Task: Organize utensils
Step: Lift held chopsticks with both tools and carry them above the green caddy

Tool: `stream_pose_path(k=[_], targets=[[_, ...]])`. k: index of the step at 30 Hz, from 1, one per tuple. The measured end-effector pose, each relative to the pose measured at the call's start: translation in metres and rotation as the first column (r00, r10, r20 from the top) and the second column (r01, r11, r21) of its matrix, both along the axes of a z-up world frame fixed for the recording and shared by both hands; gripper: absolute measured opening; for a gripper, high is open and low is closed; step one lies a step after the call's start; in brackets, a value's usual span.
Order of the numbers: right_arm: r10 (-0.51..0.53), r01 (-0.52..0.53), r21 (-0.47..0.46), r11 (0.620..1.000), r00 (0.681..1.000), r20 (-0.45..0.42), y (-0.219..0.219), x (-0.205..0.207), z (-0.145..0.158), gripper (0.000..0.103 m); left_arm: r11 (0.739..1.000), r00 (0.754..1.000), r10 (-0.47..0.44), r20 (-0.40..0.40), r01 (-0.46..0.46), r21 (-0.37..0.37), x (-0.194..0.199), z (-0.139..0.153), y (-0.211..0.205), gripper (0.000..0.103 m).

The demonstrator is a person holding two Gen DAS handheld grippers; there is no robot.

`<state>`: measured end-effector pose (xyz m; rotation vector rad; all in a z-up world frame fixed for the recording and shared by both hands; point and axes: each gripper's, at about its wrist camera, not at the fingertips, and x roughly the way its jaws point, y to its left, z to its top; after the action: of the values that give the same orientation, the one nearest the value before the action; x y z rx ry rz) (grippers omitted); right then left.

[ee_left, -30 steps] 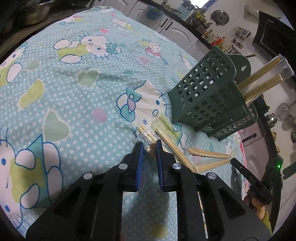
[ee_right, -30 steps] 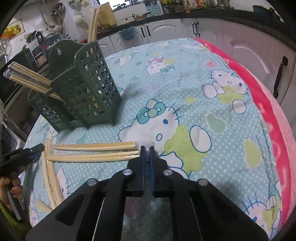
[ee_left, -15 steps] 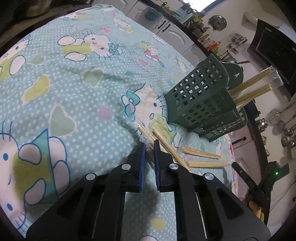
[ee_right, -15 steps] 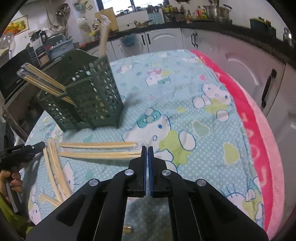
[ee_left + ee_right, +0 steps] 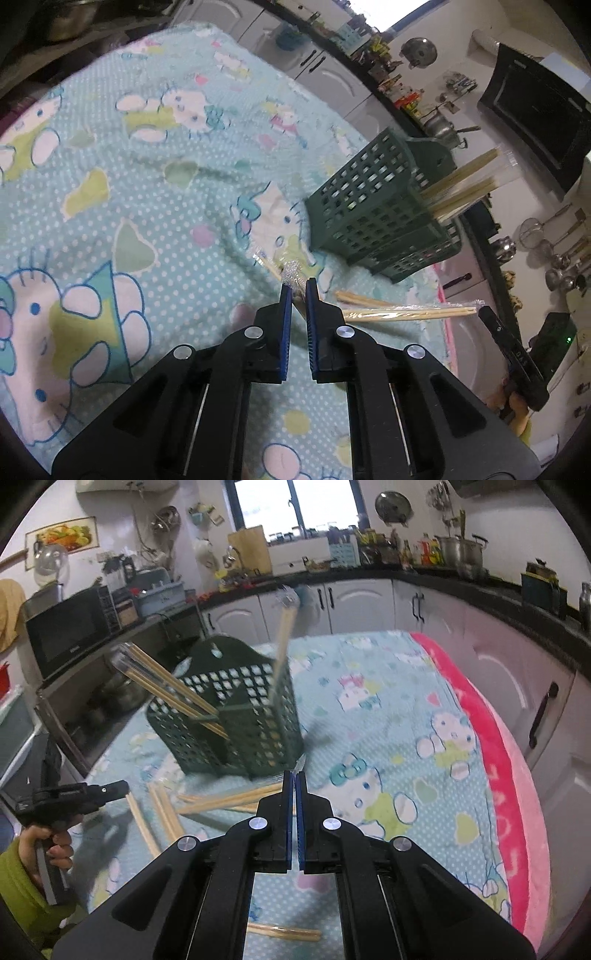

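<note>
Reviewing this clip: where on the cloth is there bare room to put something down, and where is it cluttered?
Bare cloth runs from the green holder to the pink edge; in the left view, the wide stretch away from the holder is free too. Crowded: loose wrapped chopsticks lie in front of the holder.

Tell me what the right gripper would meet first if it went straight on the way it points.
Probably the green slotted utensil holder: it stands just beyond the right gripper, which is shut on a wrapped chopstick pair. Depth is hard to judge through the fisheye.
</note>
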<state>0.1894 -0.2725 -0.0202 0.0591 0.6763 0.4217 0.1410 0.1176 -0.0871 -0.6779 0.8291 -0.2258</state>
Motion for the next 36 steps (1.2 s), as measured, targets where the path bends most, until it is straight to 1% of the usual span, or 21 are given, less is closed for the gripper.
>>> stream_pose_path(k=[5,12,16,23,36], targets=[[0.037,-0.038,0.012,0.999,0.998,0.053,0.008,-0.010,0.021,0.002,1.000,0.998,-0.002,0.065,0.000,0.023,-0.009,0.027,-0.002,0.004],[0.069,-0.069,-0.005,0.998,0.992,0.106,0.021,-0.022,0.035,0.002,0.998,0.990,0.012,0.138,-0.021,0.061,-0.017,0.057,-0.006,0.003],[0.082,-0.083,-0.001,0.997,0.988,0.134,0.025,-0.025,0.045,0.002,0.998,0.985,0.005,0.174,-0.017,0.066,-0.015,0.073,-0.012,0.003],[0.103,-0.101,-0.019,0.995,0.978,0.180,0.035,-0.036,0.059,0.002,0.995,0.970,-0.052,0.239,0.029,0.095,-0.014,0.101,-0.037,0.003],[0.113,-0.110,-0.024,0.994,0.966,0.232,0.036,-0.046,0.074,0.002,0.983,0.938,-0.153,0.311,0.112,0.143,-0.011,0.137,-0.078,0.003]])
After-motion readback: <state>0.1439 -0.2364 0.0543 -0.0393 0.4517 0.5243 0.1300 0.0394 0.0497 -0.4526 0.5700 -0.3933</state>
